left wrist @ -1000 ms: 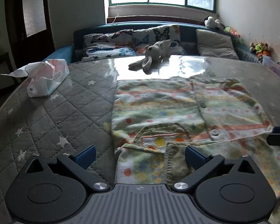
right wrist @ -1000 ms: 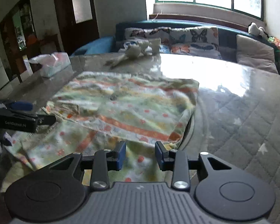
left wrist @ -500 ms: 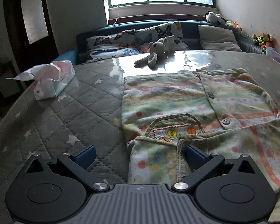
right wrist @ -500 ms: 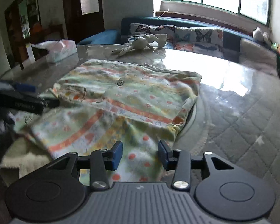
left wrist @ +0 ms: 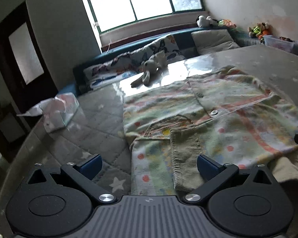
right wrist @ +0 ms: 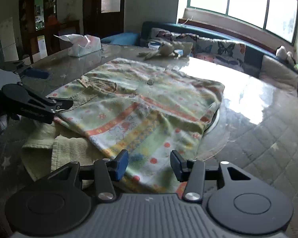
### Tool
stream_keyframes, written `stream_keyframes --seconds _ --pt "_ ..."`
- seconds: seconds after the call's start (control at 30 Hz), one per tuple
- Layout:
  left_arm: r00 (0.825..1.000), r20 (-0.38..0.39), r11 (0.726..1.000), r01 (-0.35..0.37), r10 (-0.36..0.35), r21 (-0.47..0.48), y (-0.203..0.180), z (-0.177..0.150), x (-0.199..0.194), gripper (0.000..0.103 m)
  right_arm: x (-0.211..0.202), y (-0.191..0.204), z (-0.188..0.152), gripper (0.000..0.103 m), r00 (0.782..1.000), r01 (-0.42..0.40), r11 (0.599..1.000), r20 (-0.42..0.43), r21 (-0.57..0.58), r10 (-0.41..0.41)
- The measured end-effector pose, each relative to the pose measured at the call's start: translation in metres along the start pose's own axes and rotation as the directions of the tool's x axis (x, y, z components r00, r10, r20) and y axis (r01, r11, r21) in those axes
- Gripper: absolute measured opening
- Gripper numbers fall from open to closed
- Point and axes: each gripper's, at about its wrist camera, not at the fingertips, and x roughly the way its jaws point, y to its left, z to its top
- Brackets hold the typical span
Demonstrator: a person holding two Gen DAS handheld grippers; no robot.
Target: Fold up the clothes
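A small patterned green baby shirt (left wrist: 198, 115) with orange stripes and dots lies on the table, partly folded, with a ribbed sleeve cuff (left wrist: 183, 158) turned up near me. My left gripper (left wrist: 149, 163) is open and empty, its jaws wide, at the shirt's near left corner. My right gripper (right wrist: 149, 163) is open and empty over the shirt's near hem (right wrist: 149, 154). The left gripper (right wrist: 47, 91) also shows at the left of the right wrist view, beside the shirt (right wrist: 149, 103).
A tissue pack (left wrist: 59, 111) lies at the table's left side. A plush rabbit (left wrist: 151, 67) lies at the far edge. The table has a grey quilted cover (left wrist: 85, 130) under a glossy sheet. A sofa with cushions (left wrist: 210, 39) stands behind.
Both grippers have pulled back toward the near edge and tilted. My right gripper's jaws have opened wider. The shirt lies as before.
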Motion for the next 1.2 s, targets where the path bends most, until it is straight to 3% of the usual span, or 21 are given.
stream_keyframes --seconds 0.27,0.5,0.73,1.0,1.1,1.17,1.2 --pt "0.998 0.063 0.998 0.023 -0.027 0.058 0.015 -0.013 -0.041 0.103 -0.012 0.001 -0.014 0.047 1.0 0.027 1.0 0.001 0.015 -0.027" --pt "0.99 0.062 0.968 0.112 -0.129 0.226 0.008 -0.043 -0.064 0.102 -0.014 -0.004 -0.019 0.048 1.0 -0.001 0.999 -0.026 0.039 0.002" --pt "0.962 0.083 0.901 0.209 -0.258 0.38 -0.021 -0.06 -0.072 0.095 -0.021 -0.002 -0.012 0.051 1.0 -0.02 1.0 -0.011 0.011 0.02" --pt "0.908 0.135 0.834 0.296 -0.397 0.465 -0.045 -0.058 -0.072 0.08 -0.022 0.002 -0.012 0.055 0.999 -0.034 0.999 -0.022 -0.023 0.033" --pt "0.886 0.15 0.82 0.325 -0.438 0.471 -0.048 -0.054 -0.071 0.065 -0.024 0.003 -0.013 0.055 0.999 -0.034 0.999 -0.026 -0.04 0.033" --pt "0.877 0.145 0.813 0.346 -0.457 0.468 -0.05 -0.049 -0.069 0.031 -0.026 0.003 -0.013 0.056 0.999 -0.036 0.998 -0.028 -0.058 0.035" --pt "0.875 0.147 0.817 0.354 -0.461 0.454 -0.049 -0.046 -0.068 0.024 -0.027 0.003 -0.013 0.056 0.999 -0.038 0.997 -0.03 -0.068 0.036"
